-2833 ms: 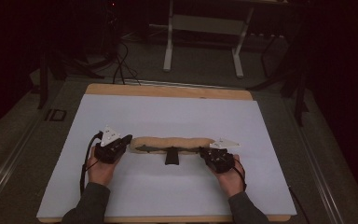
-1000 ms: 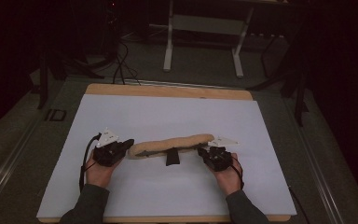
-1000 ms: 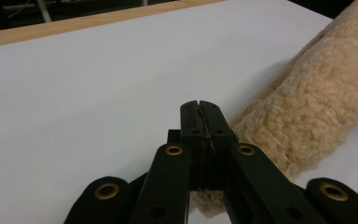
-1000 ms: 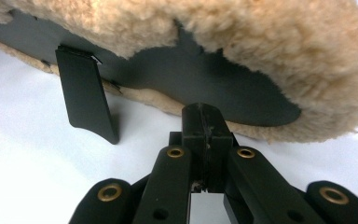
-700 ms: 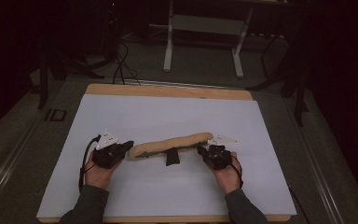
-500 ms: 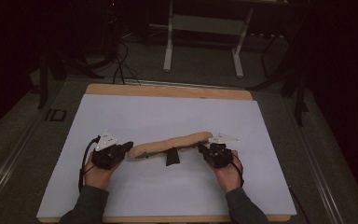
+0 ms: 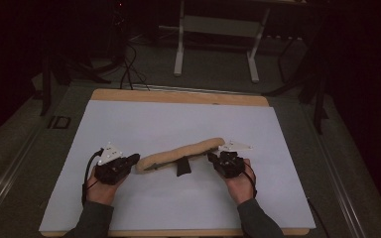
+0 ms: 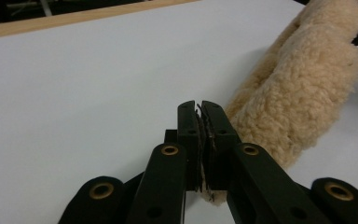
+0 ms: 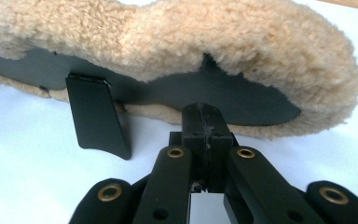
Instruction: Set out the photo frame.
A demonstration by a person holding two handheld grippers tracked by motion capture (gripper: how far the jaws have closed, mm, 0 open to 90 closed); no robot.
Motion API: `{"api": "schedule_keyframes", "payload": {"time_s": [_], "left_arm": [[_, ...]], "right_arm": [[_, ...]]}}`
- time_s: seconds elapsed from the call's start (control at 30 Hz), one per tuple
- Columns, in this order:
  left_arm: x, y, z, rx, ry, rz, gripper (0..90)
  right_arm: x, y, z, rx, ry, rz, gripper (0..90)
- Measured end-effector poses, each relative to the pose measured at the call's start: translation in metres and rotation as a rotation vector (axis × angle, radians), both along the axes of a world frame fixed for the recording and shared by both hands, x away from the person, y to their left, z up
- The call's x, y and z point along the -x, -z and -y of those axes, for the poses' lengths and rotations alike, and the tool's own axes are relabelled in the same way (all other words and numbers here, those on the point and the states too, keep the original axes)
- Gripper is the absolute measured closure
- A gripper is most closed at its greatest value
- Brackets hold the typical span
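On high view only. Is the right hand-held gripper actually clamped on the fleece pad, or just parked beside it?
Observer: Clamped. The right hand-held gripper has its jaws shut on the near edge of the fleece pad, on its dark backing.
Operator: What's the black bit under the middle?
Observer: A flat black strap hanging from that backing, its tip down at the white sheet.
Operator: Left side?
Observer: The left hand-held gripper has just opened its jaws a hair. They are all but closed, and a fleece tuft sits low between them.
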State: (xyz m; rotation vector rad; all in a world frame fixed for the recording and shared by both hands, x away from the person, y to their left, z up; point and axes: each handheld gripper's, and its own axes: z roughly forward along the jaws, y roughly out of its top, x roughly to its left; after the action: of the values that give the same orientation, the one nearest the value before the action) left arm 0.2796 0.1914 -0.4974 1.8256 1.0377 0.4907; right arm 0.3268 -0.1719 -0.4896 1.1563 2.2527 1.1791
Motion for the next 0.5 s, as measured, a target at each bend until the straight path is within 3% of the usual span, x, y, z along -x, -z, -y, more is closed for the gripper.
{"api": "schedule_keyframes", "payload": {"time_s": [0.5], "left_arm": [[0.01, 0.002, -0.005, 0.005, 0.002, -0.004, 87.1]], "right_arm": [[0.008, -0.003, -0.018, 0.016, -0.047, 0.011, 89.7]]}}
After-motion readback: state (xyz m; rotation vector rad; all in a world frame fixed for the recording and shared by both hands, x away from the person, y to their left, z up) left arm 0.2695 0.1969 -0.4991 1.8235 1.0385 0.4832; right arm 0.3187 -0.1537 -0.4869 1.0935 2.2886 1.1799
